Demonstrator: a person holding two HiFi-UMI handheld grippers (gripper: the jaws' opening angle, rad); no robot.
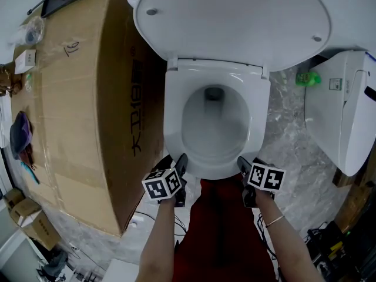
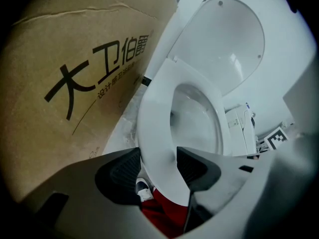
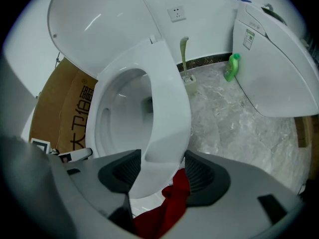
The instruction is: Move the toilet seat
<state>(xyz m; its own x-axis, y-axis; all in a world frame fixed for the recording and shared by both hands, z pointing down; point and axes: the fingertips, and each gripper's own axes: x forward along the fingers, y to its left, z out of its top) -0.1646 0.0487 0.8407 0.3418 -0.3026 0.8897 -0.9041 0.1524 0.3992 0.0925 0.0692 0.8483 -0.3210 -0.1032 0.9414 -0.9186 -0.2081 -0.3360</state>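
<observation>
One: Two grippers sit at the front of the bowl, and both are released! The left gripper point(image 1: 175, 160) has its ribbed dark pads spread wide. The rim of the smooth white oval plastic toilet seat point(image 1: 174, 116) stands between them, unclamped.

Two: Same story on the other side. The right gripper point(image 1: 249, 164) gapes as well, with the seat rim between its jaws and a sliver of red cloth point(image 3: 167, 205) showing beside one pad.

One: The seat itself lies flat on the glossy white ceramic bowl point(image 1: 214, 134), its front edge right at the grippers' tips.

Two: One lid to count: the rounded white plastic lid point(image 1: 235, 16) stands raised behind the seat, with two small bumpers on its underside.

One: Two marker cubes point(image 1: 161, 184) in black-and-white squares, one per gripper.

Two: Left of the toilet there's one big brown cardboard box point(image 1: 70, 98), matte and creased, with black printed characters on its side. It stands just beside the bowl.

One: To the right is a polished grey veined marble floor point(image 1: 288, 151). One small green plastic bottle point(image 1: 306, 77) sits by the wall, and one more glossy white fixture point(image 1: 343, 110) stands near it.
</observation>
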